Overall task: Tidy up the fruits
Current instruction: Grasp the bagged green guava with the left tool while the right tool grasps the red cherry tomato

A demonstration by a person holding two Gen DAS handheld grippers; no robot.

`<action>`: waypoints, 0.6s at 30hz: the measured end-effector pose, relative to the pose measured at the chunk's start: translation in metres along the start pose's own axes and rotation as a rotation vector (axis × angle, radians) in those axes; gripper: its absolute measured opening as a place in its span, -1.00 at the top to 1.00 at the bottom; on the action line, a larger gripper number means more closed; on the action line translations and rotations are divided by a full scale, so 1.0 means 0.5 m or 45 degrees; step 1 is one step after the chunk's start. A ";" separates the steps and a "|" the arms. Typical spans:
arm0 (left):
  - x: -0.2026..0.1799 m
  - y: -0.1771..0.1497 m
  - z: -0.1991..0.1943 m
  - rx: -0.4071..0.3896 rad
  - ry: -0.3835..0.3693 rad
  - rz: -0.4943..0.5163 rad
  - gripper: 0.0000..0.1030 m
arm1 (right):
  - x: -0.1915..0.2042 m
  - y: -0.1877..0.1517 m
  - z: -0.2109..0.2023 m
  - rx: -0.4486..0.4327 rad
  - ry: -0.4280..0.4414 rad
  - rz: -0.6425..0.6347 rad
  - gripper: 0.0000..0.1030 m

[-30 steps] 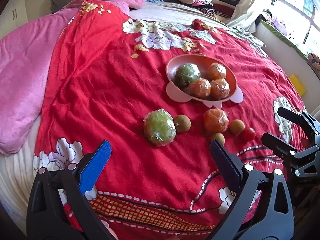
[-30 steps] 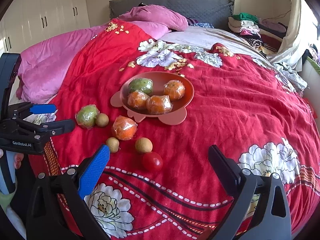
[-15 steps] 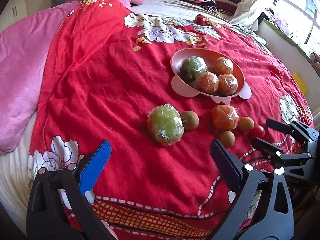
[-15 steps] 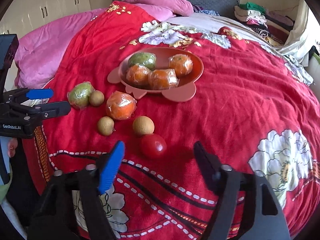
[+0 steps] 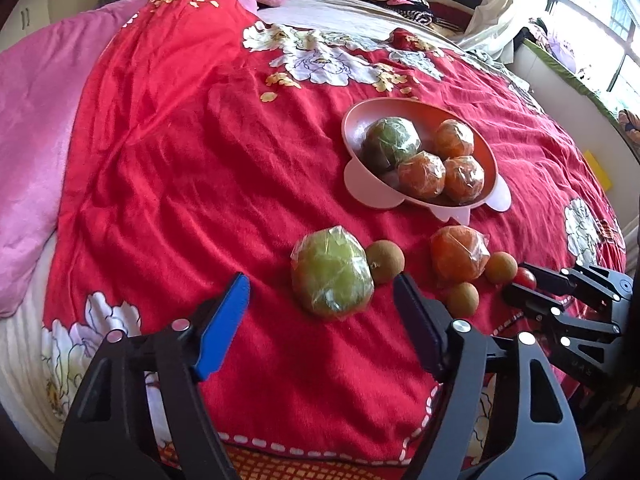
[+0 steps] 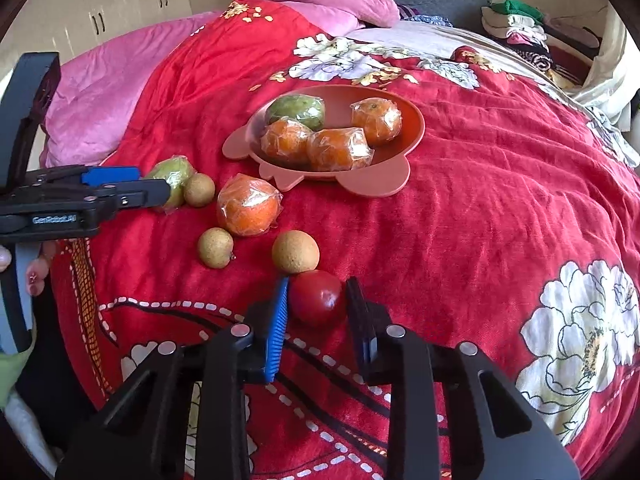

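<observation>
Both grippers' jaws have been closing: right gripper [image 6: 316, 312] is clamping the tomato [image 6: 318, 296]; left gripper [image 5: 320, 312] is gaping before the wrapped green fruit [image 5: 332, 272]. Tomato is likely soft, needing gentle side pressure.

Both wrist fisheyes look steeply down over a red floral blanket [image 5: 180, 168] from close above, the left camera near a wrapped green fruit [image 5: 332, 272] at its 12 o'clock, the right nearer a tomato [image 6: 318, 296], sharing the pink bowl [image 6: 412, 120] at 1 and 12 o'clock.
</observation>
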State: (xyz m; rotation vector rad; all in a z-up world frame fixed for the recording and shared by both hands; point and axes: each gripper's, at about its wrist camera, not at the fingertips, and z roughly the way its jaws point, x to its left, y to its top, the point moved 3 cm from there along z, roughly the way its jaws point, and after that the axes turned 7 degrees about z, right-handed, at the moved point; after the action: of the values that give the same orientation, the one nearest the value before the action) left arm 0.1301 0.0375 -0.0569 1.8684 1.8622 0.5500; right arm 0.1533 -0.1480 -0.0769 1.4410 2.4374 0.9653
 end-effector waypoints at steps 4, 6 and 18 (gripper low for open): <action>0.003 0.002 0.019 0.021 0.011 0.010 -0.08 | -0.008 -0.001 -0.009 -0.006 0.004 0.021 0.49; 0.007 0.001 0.026 0.028 0.012 0.011 -0.03 | -0.013 -0.001 -0.013 -0.010 0.003 0.031 0.49; 0.008 0.012 0.027 0.044 -0.056 0.039 0.33 | -0.034 0.008 -0.031 -0.045 -0.018 0.069 0.49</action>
State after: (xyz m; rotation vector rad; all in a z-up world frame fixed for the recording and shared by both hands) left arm 0.1429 0.0410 -0.0647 1.9187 1.8290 0.4862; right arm 0.1584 -0.1680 -0.0656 1.5046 2.3704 1.0008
